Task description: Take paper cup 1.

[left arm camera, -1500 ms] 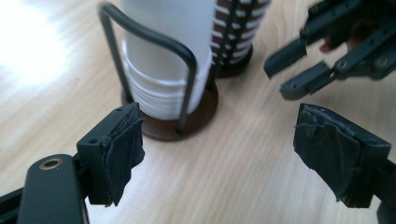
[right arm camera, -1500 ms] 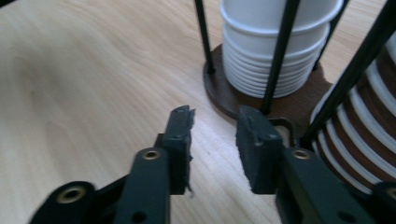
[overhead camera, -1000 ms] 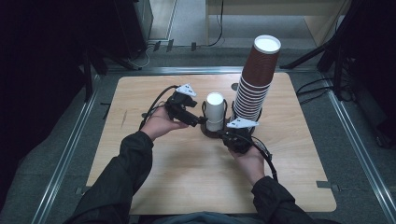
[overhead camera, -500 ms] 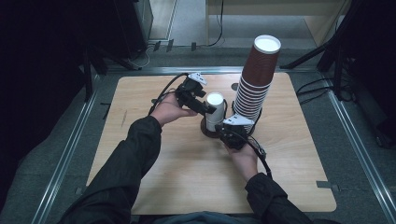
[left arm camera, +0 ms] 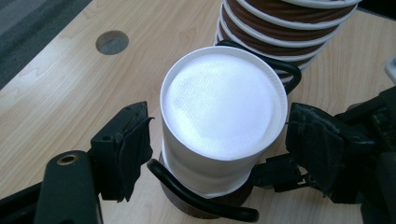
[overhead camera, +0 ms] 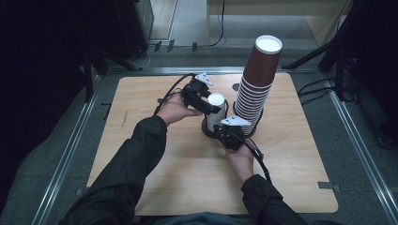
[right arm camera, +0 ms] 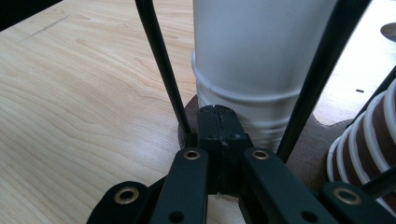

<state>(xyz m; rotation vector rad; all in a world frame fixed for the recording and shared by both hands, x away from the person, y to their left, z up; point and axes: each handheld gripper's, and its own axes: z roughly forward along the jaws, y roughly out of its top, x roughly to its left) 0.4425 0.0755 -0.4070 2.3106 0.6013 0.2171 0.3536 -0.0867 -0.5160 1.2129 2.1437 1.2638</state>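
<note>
The white cup stands upside down in a black wire holder on a dark base, near the middle of the wooden surface, its flat bottom facing up. It seems to be stacked over other white cups, since ridged rims show low on its wall in the right gripper view. Just beside it, in the same holder, rises a tall tilted stack of brown cups, also inverted.

The left claw comes down over the white cup from above, its jaws spread wide, one on each side of the wall and not yet touching it. That straddling placement looks like the setup for closing on the top cup and lifting it off.

The right claw sits low at the holder's near edge with its jaws pressed together. It seems to be pinching the base or its wire foot, though I cannot tell exactly what lies between the pads. I take this as bracing: holding the holder down so it does not rise or slide when the cup is pulled.
</note>
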